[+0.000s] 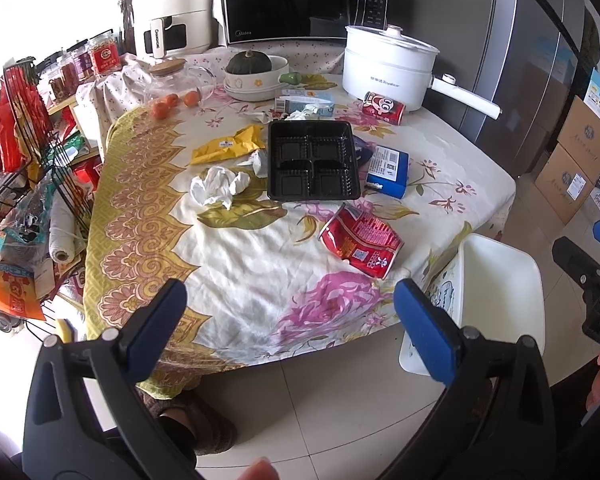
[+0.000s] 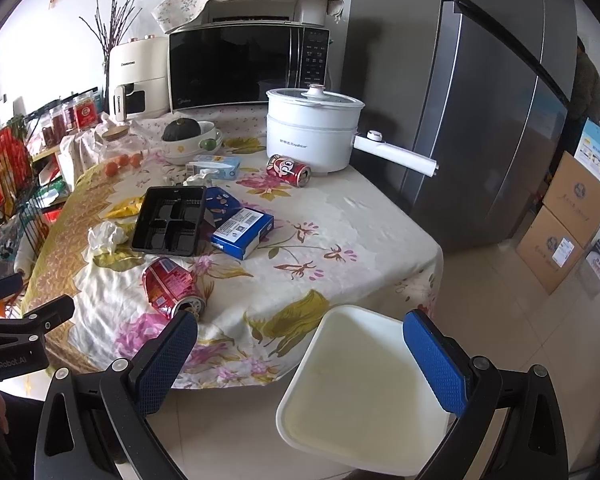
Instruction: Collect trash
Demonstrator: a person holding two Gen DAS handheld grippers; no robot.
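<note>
Left gripper (image 1: 290, 330) wide open, empty; right gripper (image 2: 300, 354) likewise, above bin (image 2: 364, 392)

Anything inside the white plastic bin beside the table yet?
The white plastic bin shows only bare inner walls and floor; no trash is visible. Its nearest corner is hidden behind the right gripper, whose blue-padded jaws are open.

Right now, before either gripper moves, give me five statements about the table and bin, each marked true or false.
1. The left gripper is open and empty. True.
2. The white bin holds a crushed can. False: it looks empty.
3. The crushed red can lies nearer the table's front edge than the black tray. True.
4. The black tray is full of food. False: its four compartments look empty.
5. The right gripper grips the blue box. False: it is open; the box lies on the table.
</note>
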